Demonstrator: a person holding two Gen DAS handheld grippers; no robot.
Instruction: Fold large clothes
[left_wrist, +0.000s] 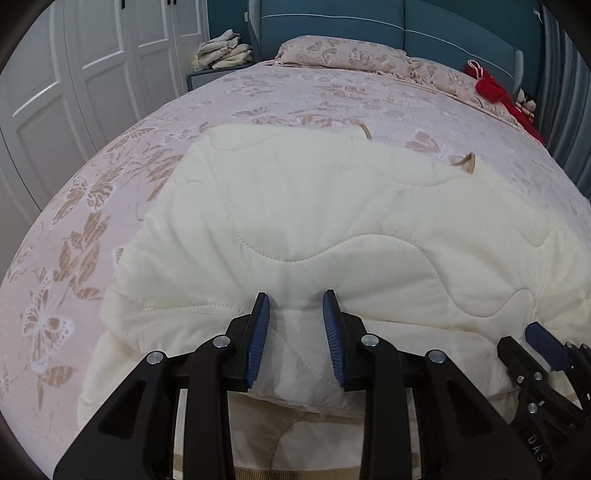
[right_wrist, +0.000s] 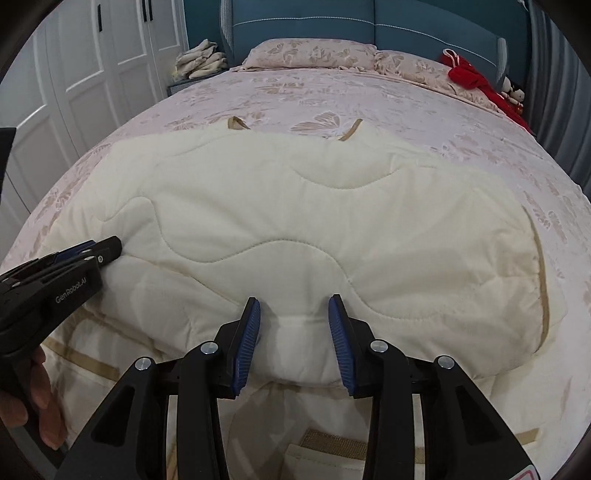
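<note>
Cream quilted garment lying folded on a bed, with two hand-held grippers at its near edge.

The garment (left_wrist: 314, 221) is lying on the pink butterfly bedspread (left_wrist: 110, 206), well short of the pillow (left_wrist: 343, 55). The left hand-held gripper (left_wrist: 295, 332) and the right hand-held gripper (right_wrist: 294, 332) are each standing partly spread, with a padded fold bulging between the blue pads; whether they are pinching it cannot be told.

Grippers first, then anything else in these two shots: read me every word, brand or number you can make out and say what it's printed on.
"GenRobot.AI": white lettering on the side of the left gripper, seen in the right wrist view.
"DAS": letters on the body of the right gripper, low right in the left wrist view; they may be part of a longer word.
The quilt and bedspread show no text.
</note>
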